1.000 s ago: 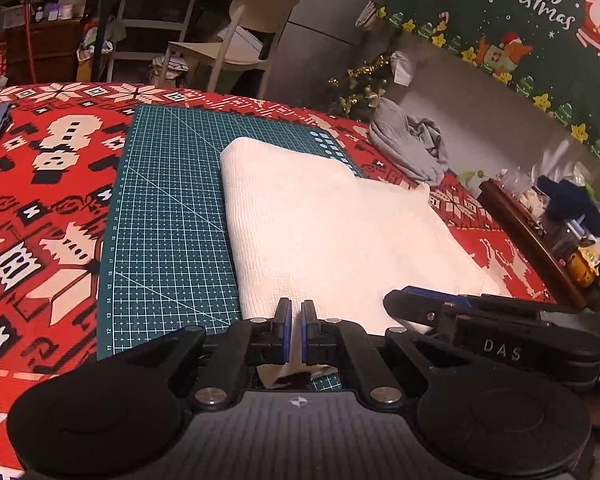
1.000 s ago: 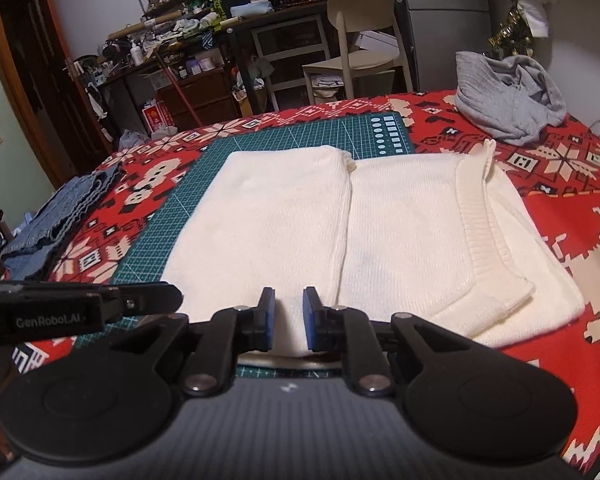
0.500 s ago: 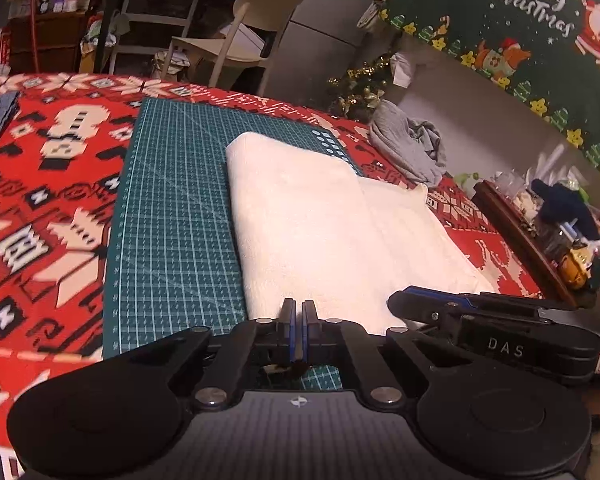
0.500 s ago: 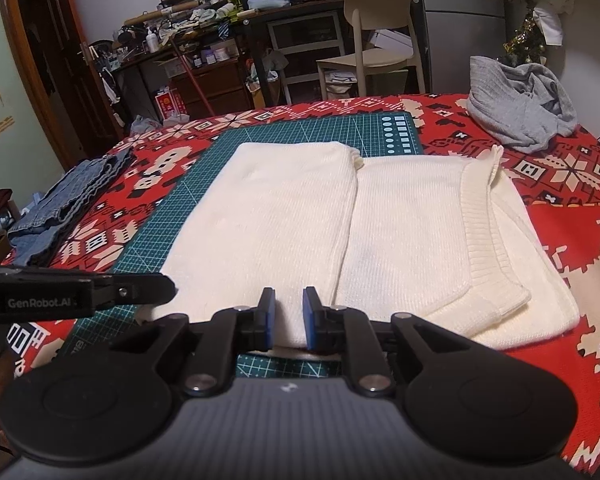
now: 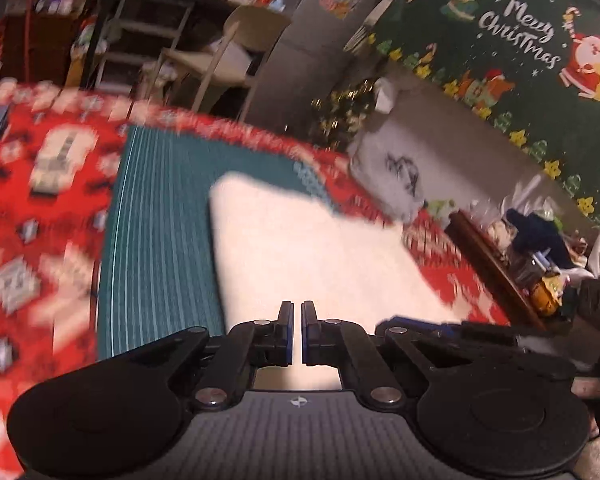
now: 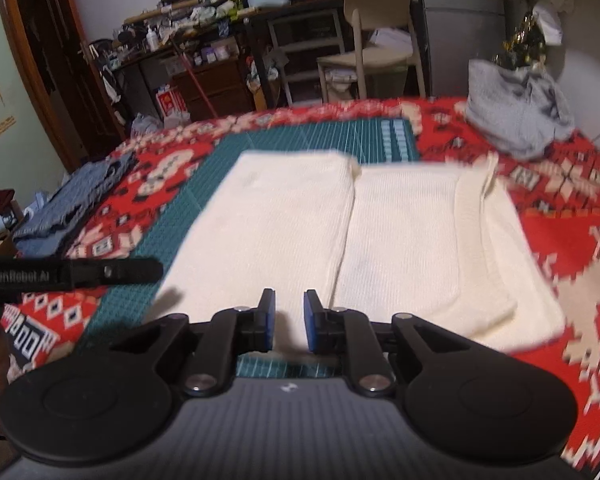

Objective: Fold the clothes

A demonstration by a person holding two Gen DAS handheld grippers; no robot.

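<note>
Cream sweater (image 6: 352, 240) folded flat on green cutting mat (image 6: 216, 160), atop red patterned tablecloth (image 6: 560, 184). Left gripper (image 5: 295, 330) and right gripper (image 6: 289, 318) both released, empty, at sweater's near edge.

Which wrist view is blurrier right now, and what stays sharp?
Left wrist view: heavy motion blur on the red tablecloth and cream sweater; the left gripper stays crisp. Right wrist view: milder smear, the sweater's knit is faintly readable, the right gripper sharp, the room dim.
</note>
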